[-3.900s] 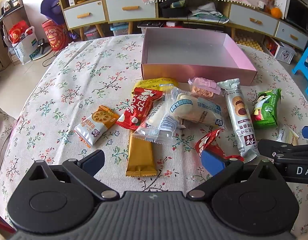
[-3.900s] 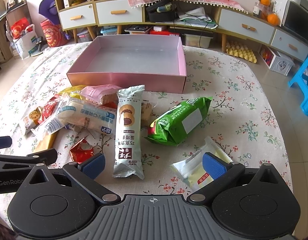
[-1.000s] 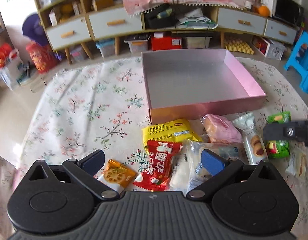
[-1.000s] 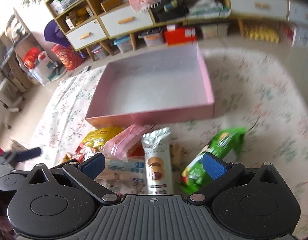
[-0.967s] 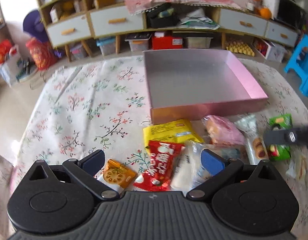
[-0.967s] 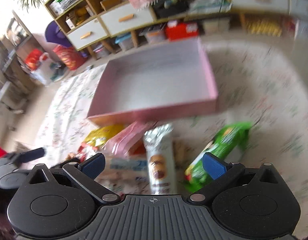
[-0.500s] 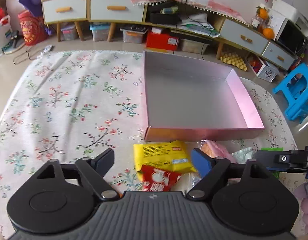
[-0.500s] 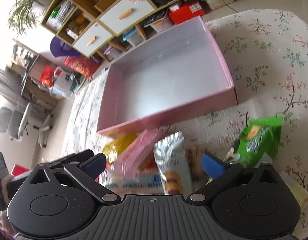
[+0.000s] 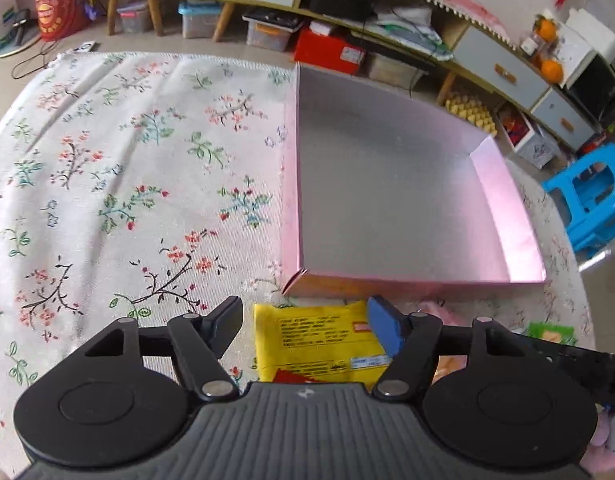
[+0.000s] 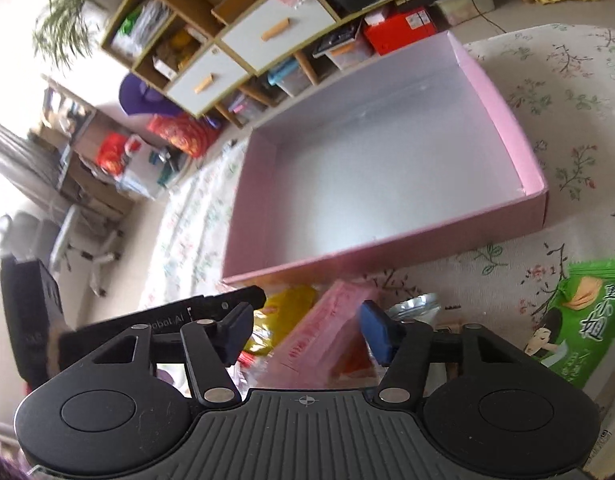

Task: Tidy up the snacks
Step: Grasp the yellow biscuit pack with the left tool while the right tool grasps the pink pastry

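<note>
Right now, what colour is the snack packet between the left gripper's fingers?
Yellow packet with black print, clearest in the left wrist view.

The right gripper (image 10: 305,330) is closing its jaws around a pink plastic snack packet (image 10: 327,340) at lower centre. An open pink cardboard box (image 10: 503,120) is lying across the frame's middle.

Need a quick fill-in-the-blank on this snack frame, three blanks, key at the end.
1. The shallow pink cardboard box holds ____ snacks.
2. Between the left claw fingers lies a ____ foil snack packet.
3. The green snack bag lies to the ____ of the right claw in its view.

Missing words: no; yellow; right
</note>
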